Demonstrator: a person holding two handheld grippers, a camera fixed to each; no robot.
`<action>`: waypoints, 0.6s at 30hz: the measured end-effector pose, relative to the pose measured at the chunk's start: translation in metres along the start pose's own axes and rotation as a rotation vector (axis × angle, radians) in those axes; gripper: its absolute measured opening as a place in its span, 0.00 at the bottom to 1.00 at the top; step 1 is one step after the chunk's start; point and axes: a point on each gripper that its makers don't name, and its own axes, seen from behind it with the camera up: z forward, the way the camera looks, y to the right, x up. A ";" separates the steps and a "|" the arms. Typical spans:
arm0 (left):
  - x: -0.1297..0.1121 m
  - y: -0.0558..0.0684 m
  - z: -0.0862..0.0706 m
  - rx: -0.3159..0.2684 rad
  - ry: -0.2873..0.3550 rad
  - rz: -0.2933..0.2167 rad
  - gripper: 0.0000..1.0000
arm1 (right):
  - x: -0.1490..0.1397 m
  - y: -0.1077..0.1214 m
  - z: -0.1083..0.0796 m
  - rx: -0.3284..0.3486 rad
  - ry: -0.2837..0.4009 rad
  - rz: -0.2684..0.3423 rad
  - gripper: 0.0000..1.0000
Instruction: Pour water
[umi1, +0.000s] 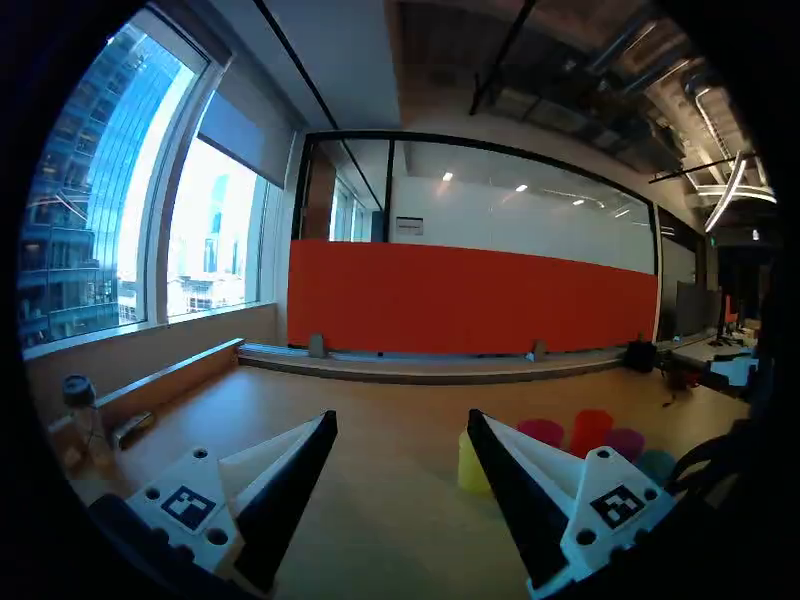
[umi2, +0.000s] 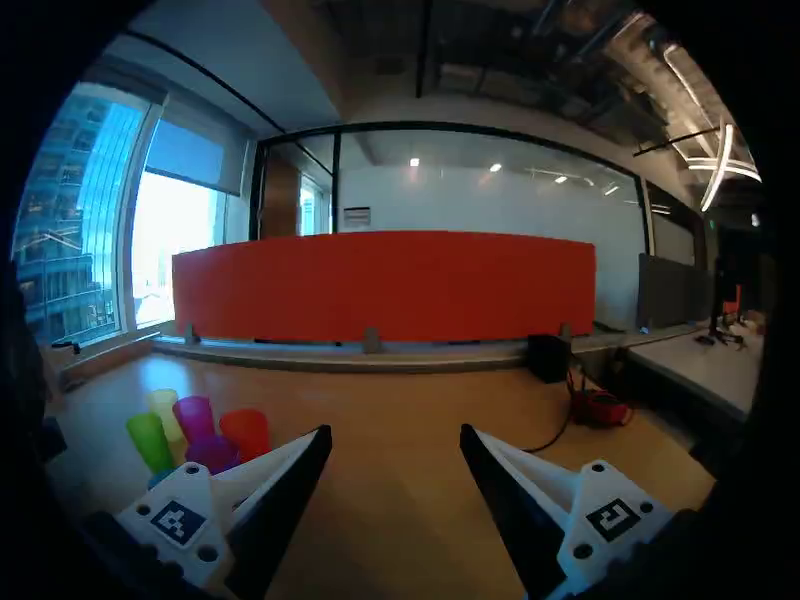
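Several coloured plastic cups stand together on the wooden desk. In the left gripper view a yellow cup (umi1: 474, 464) sits just left of my right finger, with pink (umi1: 541, 432), red (umi1: 590, 430) and purple (umi1: 624, 443) cups behind it. My left gripper (umi1: 400, 425) is open above the desk, nothing between its fingers. In the right gripper view the cups sit at lower left: green (umi2: 150, 441), yellow (umi2: 165, 411), purple (umi2: 195, 417), red (umi2: 246, 432). My right gripper (umi2: 395, 440) is open and holds nothing, with the cups beside its left finger.
An orange partition (umi1: 470, 297) runs along the desk's far edge. A wooden ledge (umi1: 165, 378) lines the window side, with a small bottle-like thing (umi1: 80, 392) at far left. A black box (umi2: 548, 357) and cables (umi2: 590, 408) lie at the right.
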 end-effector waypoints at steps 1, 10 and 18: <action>0.005 0.000 0.003 -0.002 0.000 0.000 0.97 | 0.004 0.000 0.001 0.004 -0.004 0.002 0.99; 0.059 0.000 0.013 -0.009 0.005 0.052 0.97 | 0.056 -0.003 0.005 0.042 0.017 -0.001 0.99; 0.104 0.011 0.017 -0.046 0.008 0.040 0.97 | 0.107 -0.009 0.009 0.064 0.047 -0.017 0.99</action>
